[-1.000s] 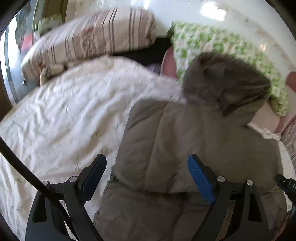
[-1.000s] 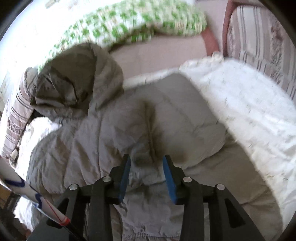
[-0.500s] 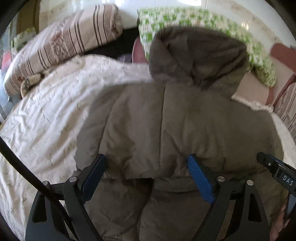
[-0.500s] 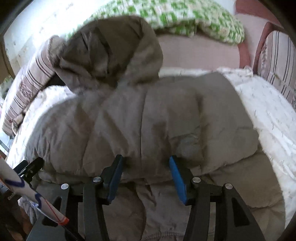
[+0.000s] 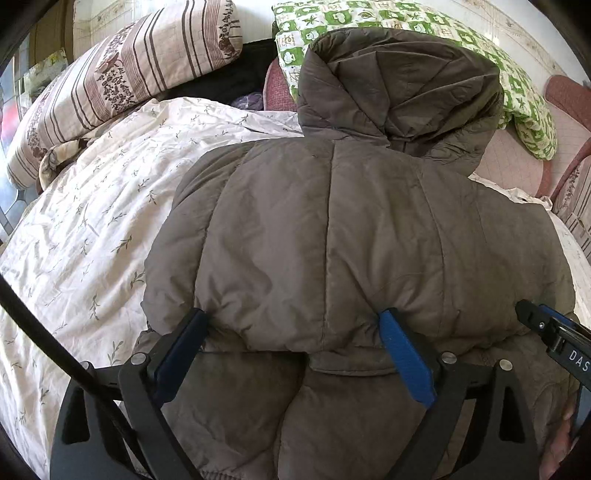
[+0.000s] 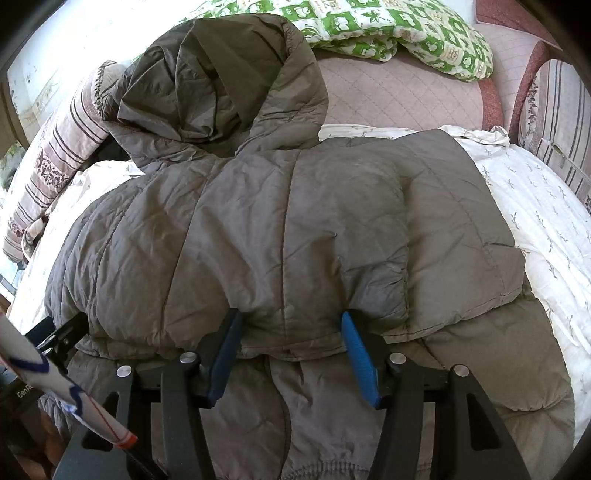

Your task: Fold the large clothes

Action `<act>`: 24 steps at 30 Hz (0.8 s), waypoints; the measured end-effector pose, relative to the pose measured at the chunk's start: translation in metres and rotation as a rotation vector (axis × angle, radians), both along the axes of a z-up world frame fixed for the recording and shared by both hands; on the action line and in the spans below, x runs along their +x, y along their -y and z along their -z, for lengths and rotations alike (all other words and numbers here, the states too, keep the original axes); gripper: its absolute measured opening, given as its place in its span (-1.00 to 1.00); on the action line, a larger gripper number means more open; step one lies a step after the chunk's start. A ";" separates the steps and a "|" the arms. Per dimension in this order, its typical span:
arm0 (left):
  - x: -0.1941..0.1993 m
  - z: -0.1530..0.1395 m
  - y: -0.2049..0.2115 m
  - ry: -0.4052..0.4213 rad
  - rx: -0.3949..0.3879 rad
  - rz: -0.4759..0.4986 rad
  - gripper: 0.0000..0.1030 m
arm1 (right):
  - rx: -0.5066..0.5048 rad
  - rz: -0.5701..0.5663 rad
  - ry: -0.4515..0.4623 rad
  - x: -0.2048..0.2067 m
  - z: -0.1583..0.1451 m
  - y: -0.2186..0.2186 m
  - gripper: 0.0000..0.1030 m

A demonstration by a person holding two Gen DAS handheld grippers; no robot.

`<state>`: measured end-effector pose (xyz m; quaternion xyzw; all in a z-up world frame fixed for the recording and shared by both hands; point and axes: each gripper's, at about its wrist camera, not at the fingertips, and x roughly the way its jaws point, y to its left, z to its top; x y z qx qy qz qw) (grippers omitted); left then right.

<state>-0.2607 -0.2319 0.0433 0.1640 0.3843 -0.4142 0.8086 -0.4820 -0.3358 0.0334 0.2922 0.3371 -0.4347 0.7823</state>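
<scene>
Moved: jacket [image 5: 332, 240] fold now fills centre frame, hood [image 5: 399, 92] at top.
Grippers: left gripper [image 5: 295, 343] and right gripper [image 6: 290, 343], fingers spread around fold edge.
Progress: one fold laid; more left.

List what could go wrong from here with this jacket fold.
1. The brown puffy jacket is thick; with both grippers, left and right, open at the folded edge, the fold may spring back.
2. The hood sticks out past the folded body onto the green patterned pillow, so the bundle may end up lopsided.
3. The fingers could snag the floral sheet underneath.
</scene>
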 end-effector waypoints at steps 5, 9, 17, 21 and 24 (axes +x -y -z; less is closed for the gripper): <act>0.000 0.000 -0.001 0.003 -0.001 0.000 0.85 | -0.002 0.001 -0.002 -0.001 -0.002 -0.001 0.18; -0.001 0.001 0.000 0.004 0.000 0.000 0.86 | -0.040 0.003 0.019 -0.002 -0.017 -0.007 0.19; -0.001 0.002 0.000 0.010 0.000 -0.001 0.86 | -0.042 -0.054 0.022 0.010 -0.012 -0.013 0.25; -0.002 0.002 0.000 0.013 0.001 -0.001 0.87 | -0.018 -0.054 0.005 0.013 -0.004 -0.010 0.29; -0.002 0.002 0.000 0.014 0.001 0.000 0.87 | -0.024 -0.061 -0.008 0.013 -0.001 -0.010 0.35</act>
